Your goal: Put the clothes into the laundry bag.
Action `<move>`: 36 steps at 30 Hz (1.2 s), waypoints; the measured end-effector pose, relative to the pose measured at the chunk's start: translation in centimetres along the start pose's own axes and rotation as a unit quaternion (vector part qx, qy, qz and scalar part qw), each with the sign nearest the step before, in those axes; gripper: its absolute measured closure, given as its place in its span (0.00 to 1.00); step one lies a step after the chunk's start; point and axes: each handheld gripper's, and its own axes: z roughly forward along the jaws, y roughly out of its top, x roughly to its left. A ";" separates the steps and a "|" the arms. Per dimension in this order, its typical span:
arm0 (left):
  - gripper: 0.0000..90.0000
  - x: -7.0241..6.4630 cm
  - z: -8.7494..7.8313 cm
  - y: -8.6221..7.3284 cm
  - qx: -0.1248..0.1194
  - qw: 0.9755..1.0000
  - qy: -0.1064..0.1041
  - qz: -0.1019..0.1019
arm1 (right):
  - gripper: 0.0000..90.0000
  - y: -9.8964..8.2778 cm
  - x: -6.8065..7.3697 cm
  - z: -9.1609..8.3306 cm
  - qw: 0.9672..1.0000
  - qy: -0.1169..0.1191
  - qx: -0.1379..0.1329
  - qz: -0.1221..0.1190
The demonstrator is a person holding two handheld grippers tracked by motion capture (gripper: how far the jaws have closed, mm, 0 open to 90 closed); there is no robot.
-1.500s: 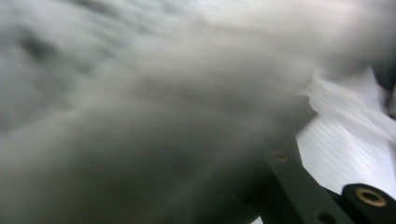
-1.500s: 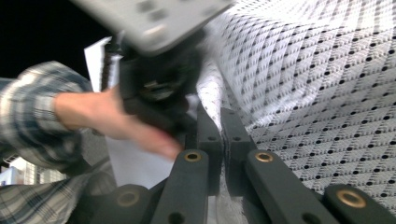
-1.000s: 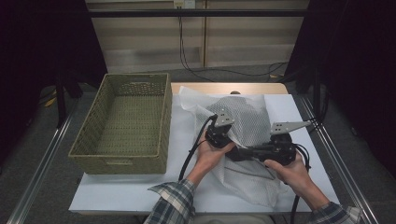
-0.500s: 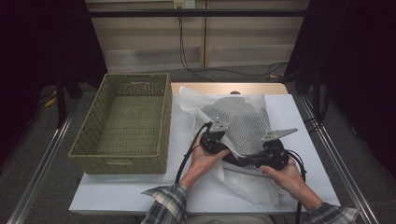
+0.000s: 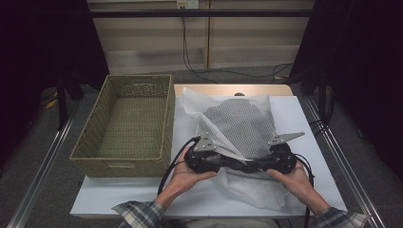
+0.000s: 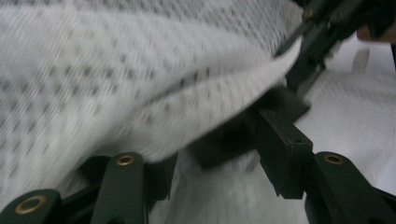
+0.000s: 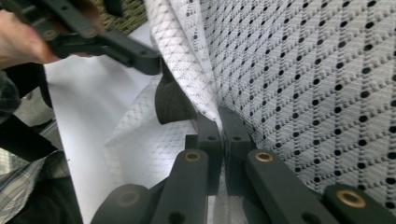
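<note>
A white mesh cloth [image 5: 237,123] with small dark holes lies humped on a crumpled white sheet [image 5: 192,100] in the middle of the table. Both grippers meet at the cloth's near edge, jaws pointing toward each other. My left gripper [image 5: 232,164] stands open, and the cloth [image 6: 116,70] drapes over one jaw and hides its tip [image 6: 219,140]. My right gripper [image 5: 253,166] is shut on a fold of the cloth [image 7: 303,70], with the edge pinched between the pads [image 7: 223,122]. The left gripper [image 7: 156,77] reaches to the same fold from the upper left.
An empty woven basket [image 5: 168,118] stands on the table's left, right beside the cloth. The white table cover [image 5: 304,114] runs to the right and near edges. Metal rails [image 5: 43,166] flank the table. Cables trail from both grippers toward the person.
Both grippers have come down and toward the near edge, drawing the cloth's raised fold with them. The basket has not moved.
</note>
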 end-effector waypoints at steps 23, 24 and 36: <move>0.60 -0.5 4.3 -2.3 0.074 0.997 0.014 0.018 | 0.99 0.3 0.1 0.0 1.000 0.006 0.000 -0.003; 0.63 -0.3 4.2 -2.2 0.080 0.997 0.017 0.016 | 0.99 0.3 0.2 0.0 1.000 0.004 0.000 -0.006; 1.00 -0.7 1.5 -2.2 0.084 0.996 -0.018 -0.001 | 0.99 0.5 0.2 -0.3 1.000 0.003 -0.008 -0.005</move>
